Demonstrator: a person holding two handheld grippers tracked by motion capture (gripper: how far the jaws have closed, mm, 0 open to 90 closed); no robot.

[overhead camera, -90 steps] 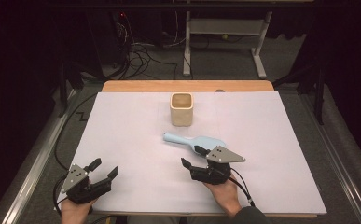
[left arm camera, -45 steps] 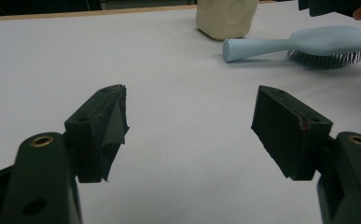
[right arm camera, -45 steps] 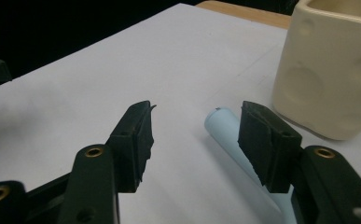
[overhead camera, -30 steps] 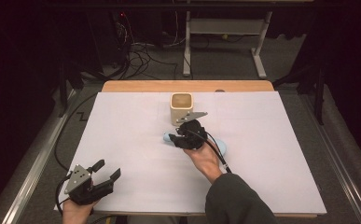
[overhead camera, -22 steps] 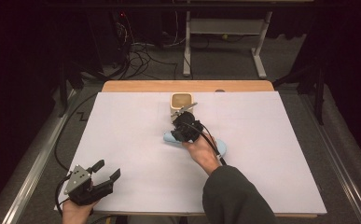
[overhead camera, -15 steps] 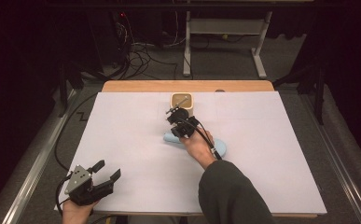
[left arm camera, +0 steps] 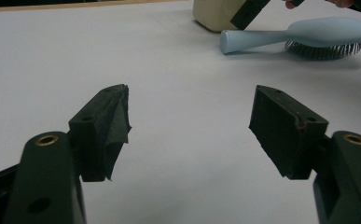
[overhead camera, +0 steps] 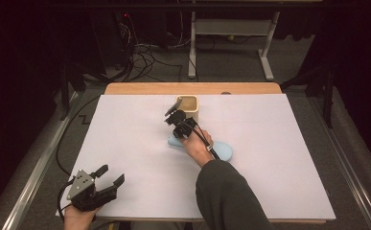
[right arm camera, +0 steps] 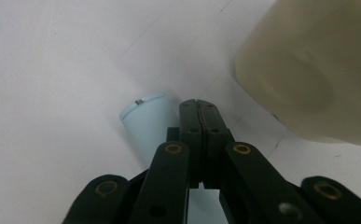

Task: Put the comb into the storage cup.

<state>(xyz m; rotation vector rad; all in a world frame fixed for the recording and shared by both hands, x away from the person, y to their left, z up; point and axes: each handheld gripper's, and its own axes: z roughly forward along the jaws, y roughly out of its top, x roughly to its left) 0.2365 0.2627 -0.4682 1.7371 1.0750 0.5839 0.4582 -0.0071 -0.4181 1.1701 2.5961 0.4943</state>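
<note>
The right claw has moved far across the desk and snapped shut, empty, above the blue hairbrush handle beside the cup. It could bump either. The left claw waits wide.

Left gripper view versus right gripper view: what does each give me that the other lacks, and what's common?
Left gripper view: the open left gripper and the whole hairbrush lying bristles down. Right gripper view: the right gripper shut with nothing between its jaws, at the brush's handle end, close beside the cup. Shared: the light-blue handle, the beige cup, the white table.
</note>
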